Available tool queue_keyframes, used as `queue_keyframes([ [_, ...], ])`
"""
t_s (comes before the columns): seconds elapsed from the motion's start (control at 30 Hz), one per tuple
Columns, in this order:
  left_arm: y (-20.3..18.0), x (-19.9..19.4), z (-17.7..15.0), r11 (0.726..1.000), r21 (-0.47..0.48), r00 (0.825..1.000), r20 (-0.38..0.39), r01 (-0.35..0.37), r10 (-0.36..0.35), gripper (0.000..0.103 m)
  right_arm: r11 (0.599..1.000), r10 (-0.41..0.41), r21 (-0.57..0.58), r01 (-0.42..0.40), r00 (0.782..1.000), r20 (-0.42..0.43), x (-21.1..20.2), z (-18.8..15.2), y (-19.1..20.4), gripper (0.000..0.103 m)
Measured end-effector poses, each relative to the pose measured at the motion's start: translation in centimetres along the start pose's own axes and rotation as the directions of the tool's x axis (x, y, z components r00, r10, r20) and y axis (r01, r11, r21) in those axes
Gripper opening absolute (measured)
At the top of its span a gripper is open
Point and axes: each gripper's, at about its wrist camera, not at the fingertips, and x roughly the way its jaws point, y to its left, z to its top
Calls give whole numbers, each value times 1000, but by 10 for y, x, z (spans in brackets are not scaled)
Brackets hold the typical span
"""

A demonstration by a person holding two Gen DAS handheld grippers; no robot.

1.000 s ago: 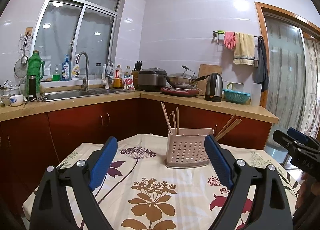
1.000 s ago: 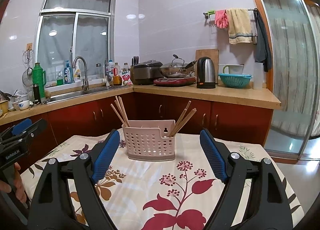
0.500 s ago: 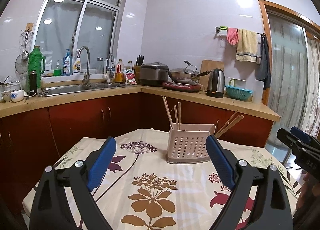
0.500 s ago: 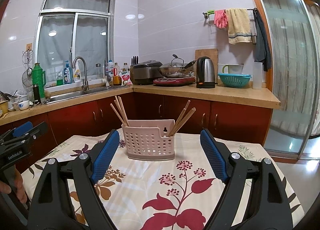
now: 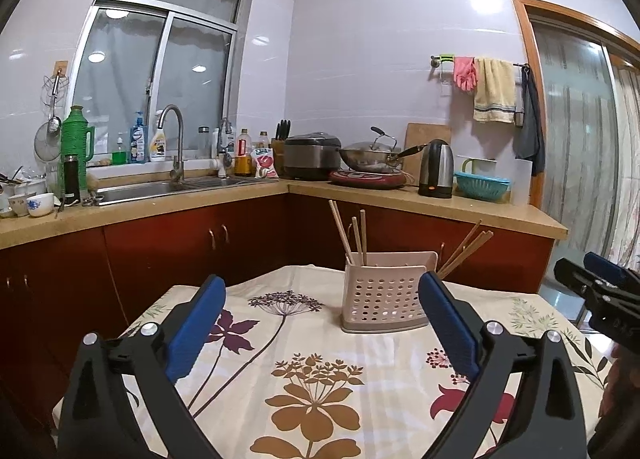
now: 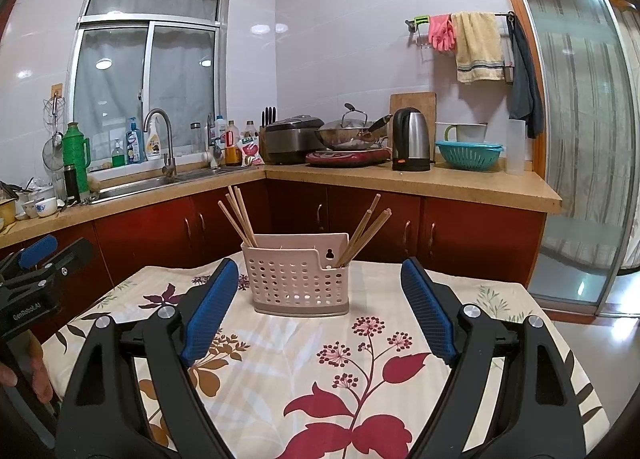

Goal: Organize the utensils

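A pale pink perforated utensil holder [image 5: 383, 295] [image 6: 297, 276] stands on the floral tablecloth [image 5: 312, 371] [image 6: 304, 343]. Wooden chopsticks lean out of it in two bunches, one at its left [image 5: 347, 233] [image 6: 239, 215] and one at its right [image 5: 464, 246] [image 6: 366, 229]. My left gripper [image 5: 322, 309] hovers above the cloth short of the holder, its jaws opening with nothing between them. My right gripper [image 6: 318, 301] also hangs short of the holder, open and empty. Each gripper shows at the edge of the other's view, the right gripper [image 5: 600, 291] and the left gripper [image 6: 36, 263].
An L-shaped counter [image 5: 420, 203] with red cabinets runs behind the table, carrying a sink [image 5: 168, 185], rice cooker [image 5: 312, 157], wok [image 5: 372, 153], kettle [image 5: 436, 169] and teal colander [image 5: 482, 185]. A glass sliding door [image 6: 576, 131] is on the right. A hand [image 6: 28, 371] holds the left gripper's handle.
The left gripper's jaws have spread a little wider. The left view has tilted slightly, so the holder sits lower and farther in it. The right gripper looks the same.
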Motion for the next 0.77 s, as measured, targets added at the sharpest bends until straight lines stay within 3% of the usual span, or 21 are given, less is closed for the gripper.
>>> queue_keyframes([
  [0.53, 2, 11, 5, 1000, -8, 1000, 11, 9, -9, 96, 1000, -8, 7, 8, 1000, -22, 11, -5, -4, 82],
  [0.77, 12, 44, -4, 998, -8, 996, -69, -59, 58, 96, 999, -33, 21, 34, 998, -51, 26, -12, -17, 88],
])
